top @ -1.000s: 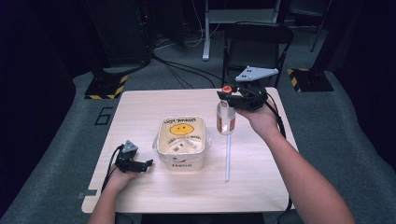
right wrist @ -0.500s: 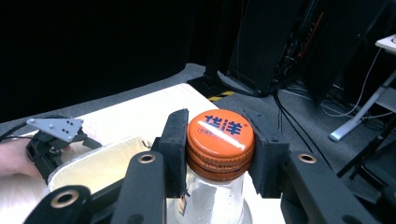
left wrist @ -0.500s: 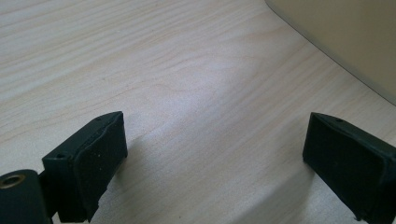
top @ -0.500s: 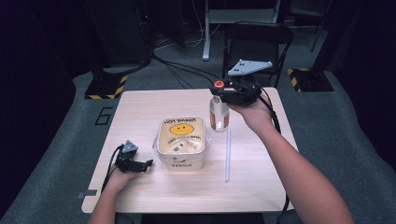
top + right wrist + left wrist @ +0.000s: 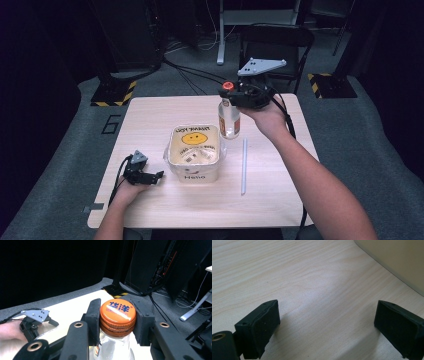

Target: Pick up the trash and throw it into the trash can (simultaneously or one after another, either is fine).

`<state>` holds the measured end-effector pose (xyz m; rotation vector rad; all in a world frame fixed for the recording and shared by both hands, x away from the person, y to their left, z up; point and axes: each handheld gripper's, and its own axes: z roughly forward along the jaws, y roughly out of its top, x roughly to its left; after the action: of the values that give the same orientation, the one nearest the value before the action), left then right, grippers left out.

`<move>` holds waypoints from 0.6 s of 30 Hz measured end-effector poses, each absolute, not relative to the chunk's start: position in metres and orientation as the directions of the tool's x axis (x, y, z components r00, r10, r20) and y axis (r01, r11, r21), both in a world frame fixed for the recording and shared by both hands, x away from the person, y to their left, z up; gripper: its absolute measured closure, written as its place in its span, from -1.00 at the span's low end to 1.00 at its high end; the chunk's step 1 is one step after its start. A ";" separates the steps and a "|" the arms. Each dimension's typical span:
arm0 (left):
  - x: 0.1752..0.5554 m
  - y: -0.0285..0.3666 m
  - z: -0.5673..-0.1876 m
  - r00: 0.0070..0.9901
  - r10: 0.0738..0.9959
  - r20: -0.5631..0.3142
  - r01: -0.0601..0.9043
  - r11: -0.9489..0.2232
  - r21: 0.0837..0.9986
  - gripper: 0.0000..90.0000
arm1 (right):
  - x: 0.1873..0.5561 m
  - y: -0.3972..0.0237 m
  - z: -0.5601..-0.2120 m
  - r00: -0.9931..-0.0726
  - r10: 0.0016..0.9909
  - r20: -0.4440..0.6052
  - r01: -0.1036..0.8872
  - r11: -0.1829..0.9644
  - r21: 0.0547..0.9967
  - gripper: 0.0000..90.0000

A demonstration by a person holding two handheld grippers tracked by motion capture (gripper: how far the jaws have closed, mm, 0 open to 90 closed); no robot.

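Note:
A clear glass bottle (image 5: 229, 119) with an orange cap (image 5: 228, 86) hangs upright just above the table, beside the far right corner of a square cream container (image 5: 173, 155) with a yellow smiley inside. My right gripper (image 5: 231, 94) is shut on the bottle's neck under the cap (image 5: 118, 312), one pad (image 5: 93, 315) on each side. The left gripper (image 5: 154, 176) rests on the table (image 5: 150, 120) at the container's left, jaws wide open on bare wood (image 5: 327, 325). The container wall (image 5: 397, 260) lies ahead of it to the right.
A white straw (image 5: 244, 165) lies lengthwise on the table to the right of the container, under the right forearm. Black stands, cables and a chair stand on the dark floor beyond the far table edge.
The right gripper has carried the bottle up and to the left, closer to the container's far right corner. The left gripper has stayed where it was.

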<state>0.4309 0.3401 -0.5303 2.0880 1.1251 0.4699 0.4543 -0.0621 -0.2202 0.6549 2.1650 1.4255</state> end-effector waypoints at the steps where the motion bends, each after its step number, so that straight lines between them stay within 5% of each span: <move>1: 0.431 0.340 -0.530 0.555 0.832 -0.014 0.574 -0.371 0.730 -0.87 | 0.454 -0.061 -0.220 -0.780 0.615 -0.116 0.136 0.347 0.928 0.38; 18: 0.431 0.340 -0.530 0.555 0.832 -0.015 0.574 -0.370 0.730 -0.87 | 0.456 -0.040 -0.210 -0.802 0.583 -0.126 0.101 0.342 0.934 0.38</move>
<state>0.4310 0.3402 -0.5303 2.0876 1.1247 0.4701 0.4557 -0.0404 -0.2104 0.5995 2.1688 1.4625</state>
